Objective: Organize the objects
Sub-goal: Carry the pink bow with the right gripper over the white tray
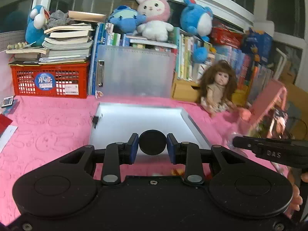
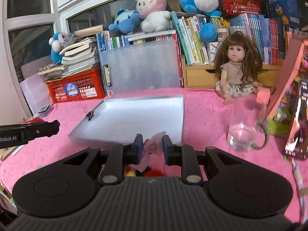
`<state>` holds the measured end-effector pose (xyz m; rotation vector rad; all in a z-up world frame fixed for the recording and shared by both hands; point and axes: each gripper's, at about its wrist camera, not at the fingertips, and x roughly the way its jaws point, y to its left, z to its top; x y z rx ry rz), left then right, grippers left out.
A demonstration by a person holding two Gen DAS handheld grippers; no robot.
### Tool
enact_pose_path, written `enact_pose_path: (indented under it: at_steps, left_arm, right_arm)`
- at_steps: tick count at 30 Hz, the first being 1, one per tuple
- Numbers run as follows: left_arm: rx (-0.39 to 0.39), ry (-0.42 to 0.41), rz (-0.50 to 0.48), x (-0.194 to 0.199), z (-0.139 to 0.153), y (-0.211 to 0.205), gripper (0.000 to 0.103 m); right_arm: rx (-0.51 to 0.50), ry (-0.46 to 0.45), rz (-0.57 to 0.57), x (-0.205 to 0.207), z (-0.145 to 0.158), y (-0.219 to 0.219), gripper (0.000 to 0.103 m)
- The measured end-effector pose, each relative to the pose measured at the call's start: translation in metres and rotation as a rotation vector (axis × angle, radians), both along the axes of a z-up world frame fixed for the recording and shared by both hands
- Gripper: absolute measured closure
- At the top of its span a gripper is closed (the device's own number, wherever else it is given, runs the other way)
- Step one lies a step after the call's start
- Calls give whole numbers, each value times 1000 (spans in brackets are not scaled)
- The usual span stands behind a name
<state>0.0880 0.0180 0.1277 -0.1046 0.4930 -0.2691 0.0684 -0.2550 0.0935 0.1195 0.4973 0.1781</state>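
1. Nearest the left wrist camera, the left gripper (image 1: 152, 146) is clamped on a round black disc (image 1: 152, 142) — its blue pads press the disc's two sides, and the disc hangs over the near edge of the open grey box (image 1: 138, 119).
2. Nearest the right wrist camera, the right gripper (image 2: 153, 146) is closed on a small pink object (image 2: 154, 144); it is crumpled and translucent-looking, and what it is cannot be made out.
3. The grey box lies on the pink cloth (image 1: 48, 127), its lid (image 1: 134, 71) standing upright at the far side against the books.
4. Below each gripper, between the fingers and the body, bits of red and yellow show — mostly hidden, so they cannot be identified.
5. Right of the grey box stands a clear glass jar (image 2: 244, 127), blurred, with a doll (image 2: 237, 71) sitting behind it.
6. A pink-edged package (image 2: 288, 88) right of the jar is cut off by the frame edge.
7. Both grippers point forward and somewhat downward toward the grey box; the right gripper's finger enters the left view beside the box's right side, and fingers (image 1: 296, 200) of the person's hand show at that edge.
8. Left of the grey box's lid sits a red crate (image 1: 50, 80) under stacked books.
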Motion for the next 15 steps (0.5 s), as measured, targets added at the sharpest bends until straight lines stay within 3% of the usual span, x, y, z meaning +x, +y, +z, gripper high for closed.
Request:
enact_pose_path:
  at_steps: [15]
  left_arm:
    - [7, 43, 32, 108, 11, -2, 73]
  right_arm:
    - [-40, -6, 6, 73, 35, -7, 77]
